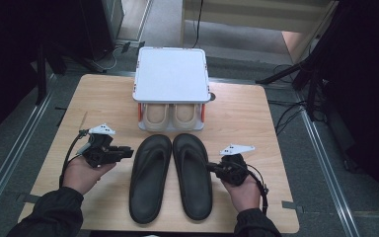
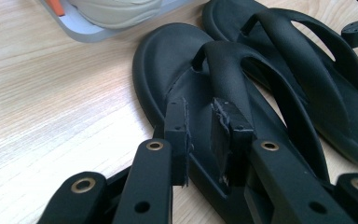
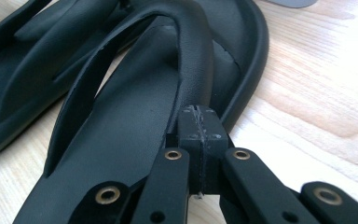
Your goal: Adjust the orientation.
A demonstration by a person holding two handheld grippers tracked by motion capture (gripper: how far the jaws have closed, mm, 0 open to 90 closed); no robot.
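Two black flip-flops lie side by side on the wooden table [image 1: 108, 98], toes toward the rack. My left gripper [image 1: 131, 152] sits at the outer edge of the left flip-flop [image 1: 149, 177] and points right. In the left gripper view its jaws [image 2: 200, 135] stand a little apart over that sandal's rim [image 2: 177, 79], pressing on nothing. My right gripper [image 1: 209, 167] rests at the right flip-flop [image 1: 192, 177] and points left. Its pads [image 3: 200, 126] are shut flat together, right at the lower end of the sandal's strap [image 3: 196, 60]; nothing shows between them.
A white two-tier shoe rack [image 1: 171, 74] stands at the table's far middle, with a pair of beige shoes [image 1: 170, 116] on its lower shelf. Bare wood lies on both sides of the sandals. Dark stands and cables ring the table.
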